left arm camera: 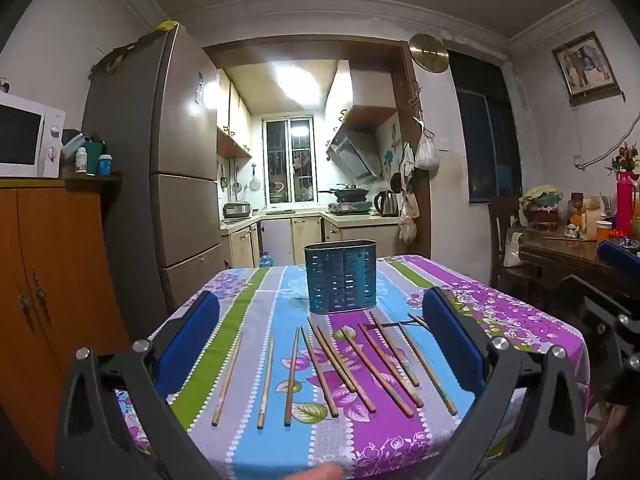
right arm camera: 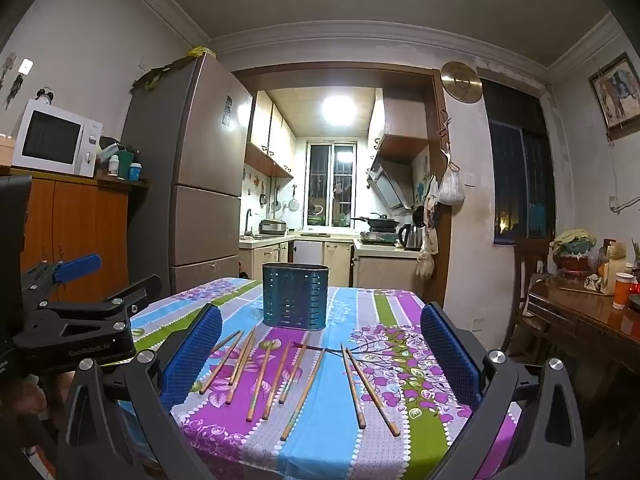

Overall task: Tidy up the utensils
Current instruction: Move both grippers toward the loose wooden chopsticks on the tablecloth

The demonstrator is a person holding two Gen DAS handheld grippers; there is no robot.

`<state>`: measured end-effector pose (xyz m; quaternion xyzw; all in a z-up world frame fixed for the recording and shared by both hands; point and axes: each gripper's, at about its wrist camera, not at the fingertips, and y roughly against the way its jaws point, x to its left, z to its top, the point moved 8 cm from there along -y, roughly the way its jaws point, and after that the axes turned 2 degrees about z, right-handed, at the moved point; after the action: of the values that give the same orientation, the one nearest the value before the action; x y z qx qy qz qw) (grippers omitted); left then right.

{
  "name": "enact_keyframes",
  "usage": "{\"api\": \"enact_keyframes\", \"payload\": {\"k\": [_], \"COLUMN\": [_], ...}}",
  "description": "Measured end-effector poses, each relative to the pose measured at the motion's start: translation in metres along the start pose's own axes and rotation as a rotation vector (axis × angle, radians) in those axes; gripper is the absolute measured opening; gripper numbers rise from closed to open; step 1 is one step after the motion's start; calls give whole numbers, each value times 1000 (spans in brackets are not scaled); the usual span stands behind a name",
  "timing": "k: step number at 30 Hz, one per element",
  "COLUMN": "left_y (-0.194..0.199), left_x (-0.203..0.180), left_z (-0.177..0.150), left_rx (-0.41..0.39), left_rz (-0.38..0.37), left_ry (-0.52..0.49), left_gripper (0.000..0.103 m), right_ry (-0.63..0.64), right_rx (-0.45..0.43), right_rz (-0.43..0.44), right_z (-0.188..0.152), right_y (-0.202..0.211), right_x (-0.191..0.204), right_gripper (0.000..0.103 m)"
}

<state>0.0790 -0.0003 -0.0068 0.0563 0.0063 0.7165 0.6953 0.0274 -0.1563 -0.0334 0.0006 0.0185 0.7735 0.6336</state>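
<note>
Left gripper hovering wide open, gripping nothing; right gripper likewise spread wide, empty; chopsticks lying loose in a row on the floral tablecloth; blue slotted holder standing upright at 12 o'clock beyond them, contents possibly none, interior hard to see.
</note>
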Motion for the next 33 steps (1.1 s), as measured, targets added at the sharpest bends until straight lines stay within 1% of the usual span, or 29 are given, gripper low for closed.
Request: {"api": "enact_keyframes", "payload": {"k": [3,4,7,8,9,12,14,16,17,18,21,23,25,27,28,29,30,32,33], "left_y": [1,-5,-7,-11,-12,-17,-20,-24,-26,-29,-36,-37,-38,-39,-41,-43,-44,-45,-46], "left_x": [-2,-2,-3,-2,-4,14,29,53,61,67,75,83,87,83,79,75,70,65,62], "left_z": [0,-8,-14,-11,-15,-28,-34,-43,-48,-53,-64,-72,-83,-93,-97,-103,-110,-119,-122], "left_rx": [-2,13,29,56,68,84,92,102,114,132,179,200,228,257,268,281,300,317,324], "left_rz": [-12,-21,-43,-56,-59,-13,12,33,48,59,82,102,97,82,74,60,31,0,-21], "left_ry": [3,15,5,-6,-13,-5,23,114,134,132,60,51,50,24,12,1,-10,-17,-19], "left_gripper": [98,98,98,98,98,98,98,98,98,98,98,98,98,98,97,94,91,75,71], "right_ry": [-1,-2,0,3,7,15,21,22,21,21,24,22,5,-11,-16,-16,-17,-15,-14], "right_rx": [-3,-4,-4,-5,-6,-6,-1,3,12,19,52,78,101,122,136,139,140,141,141], "right_rz": [0,0,-3,-4,-6,-12,-17,-18,-18,-17,4,23,36,41,44,42,42,41,42], "right_z": [0,0,0,0,0,-1,-10,-13,-16,-18,-28,-36,-44,-51,-55,-58,-60,-62,-62], "right_y": [0,0,0,0,1,3,0,0,-3,-6,-15,-21,-29,-35,-39,-39,-40,-42,-43], "right_x": [0,0,-1,-1,-1,-2,-3,-5,-7,-8,-5,-4,-4,-5,-5,-5,-6,-6,-6], "right_gripper": [100,100,100,100,100,100,100,100,100,100,100,100,100,100,100,100,100,99,99]}}
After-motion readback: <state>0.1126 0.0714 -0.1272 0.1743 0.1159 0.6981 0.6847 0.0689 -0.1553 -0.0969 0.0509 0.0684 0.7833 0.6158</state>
